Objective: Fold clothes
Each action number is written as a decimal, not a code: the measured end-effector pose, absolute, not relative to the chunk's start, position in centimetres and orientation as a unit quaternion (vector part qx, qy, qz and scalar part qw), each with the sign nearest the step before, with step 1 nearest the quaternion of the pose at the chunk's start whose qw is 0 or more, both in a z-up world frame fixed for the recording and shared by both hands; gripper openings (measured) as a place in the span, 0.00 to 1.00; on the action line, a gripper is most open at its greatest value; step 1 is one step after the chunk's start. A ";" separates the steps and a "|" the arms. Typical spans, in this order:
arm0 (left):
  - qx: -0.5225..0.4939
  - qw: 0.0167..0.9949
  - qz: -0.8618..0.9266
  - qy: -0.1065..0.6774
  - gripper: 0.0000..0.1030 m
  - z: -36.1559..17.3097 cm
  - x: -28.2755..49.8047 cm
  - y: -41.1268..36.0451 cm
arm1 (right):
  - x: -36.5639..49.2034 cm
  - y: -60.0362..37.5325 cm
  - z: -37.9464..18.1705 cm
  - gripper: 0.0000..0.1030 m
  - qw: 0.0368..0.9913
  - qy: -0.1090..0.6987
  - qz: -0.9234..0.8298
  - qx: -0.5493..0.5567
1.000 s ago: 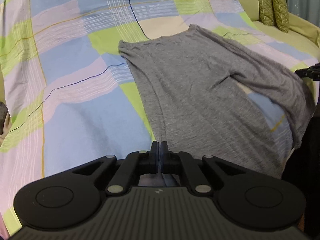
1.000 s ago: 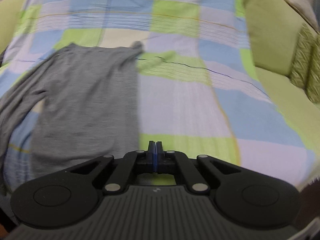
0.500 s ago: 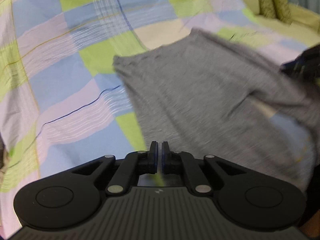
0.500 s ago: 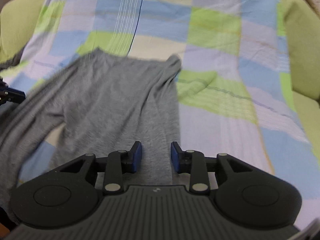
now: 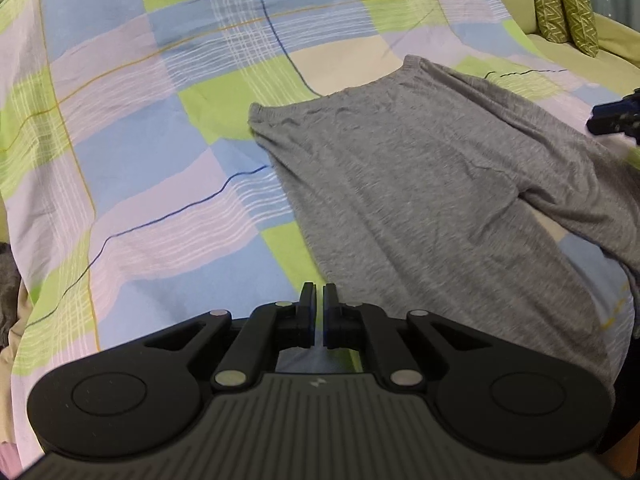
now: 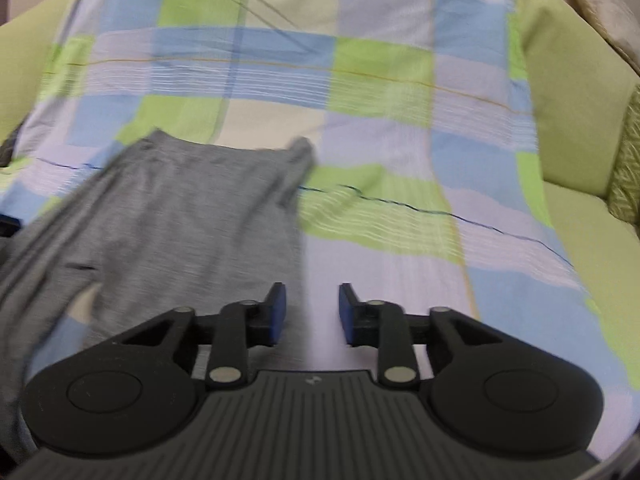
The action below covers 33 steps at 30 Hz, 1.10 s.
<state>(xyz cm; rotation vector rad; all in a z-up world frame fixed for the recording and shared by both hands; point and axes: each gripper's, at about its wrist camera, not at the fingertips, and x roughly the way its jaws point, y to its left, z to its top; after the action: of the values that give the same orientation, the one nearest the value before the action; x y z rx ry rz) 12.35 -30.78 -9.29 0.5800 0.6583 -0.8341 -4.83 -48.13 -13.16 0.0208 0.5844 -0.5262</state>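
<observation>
A grey pair of trousers (image 5: 400,184) lies spread on the checked sheet, waistband at the far end, legs running toward me. My left gripper (image 5: 319,308) hovers over the near left edge of one leg, shut with only a sliver between its pads and nothing in them. In the right wrist view the trousers (image 6: 192,216) fill the left half. My right gripper (image 6: 311,308) is above their right edge, its jaws opening, and the pads press on nothing. The right gripper's tip (image 5: 616,116) also shows at the far right of the left wrist view.
The checked blue, green and lilac sheet (image 5: 160,160) covers the whole surface. Green patterned cushions (image 5: 568,0) stand at the back right, and a plain green cushion (image 6: 572,80) borders the sheet's right side. Something dark (image 5: 6,280) sits at the left edge.
The right jaws have gone from shut to apart. The right view has swung so the trousers sit nearer the middle. The left gripper shifted a little along the leg and stays shut.
</observation>
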 end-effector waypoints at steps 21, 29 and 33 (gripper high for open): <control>0.257 0.822 -0.423 0.281 0.04 -7.8 14.4 -33.2 | -3.0 -49.5 -12.8 0.37 0.914 0.305 -0.267 -0.012; 0.287 0.821 -0.402 0.288 0.11 -11.6 17.8 -35.6 | 2.1 -51.5 -14.8 0.04 0.915 0.329 -0.231 -0.032; 0.275 0.836 -0.377 0.289 0.08 -11.0 19.7 -34.6 | 1.6 -55.1 -13.8 0.01 0.903 0.318 -0.289 -0.024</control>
<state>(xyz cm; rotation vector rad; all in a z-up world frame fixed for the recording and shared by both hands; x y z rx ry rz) 19.66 -34.64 -11.05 0.5828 0.6123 -0.7973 1.64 -55.13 -13.78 -0.0490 0.6566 -0.5967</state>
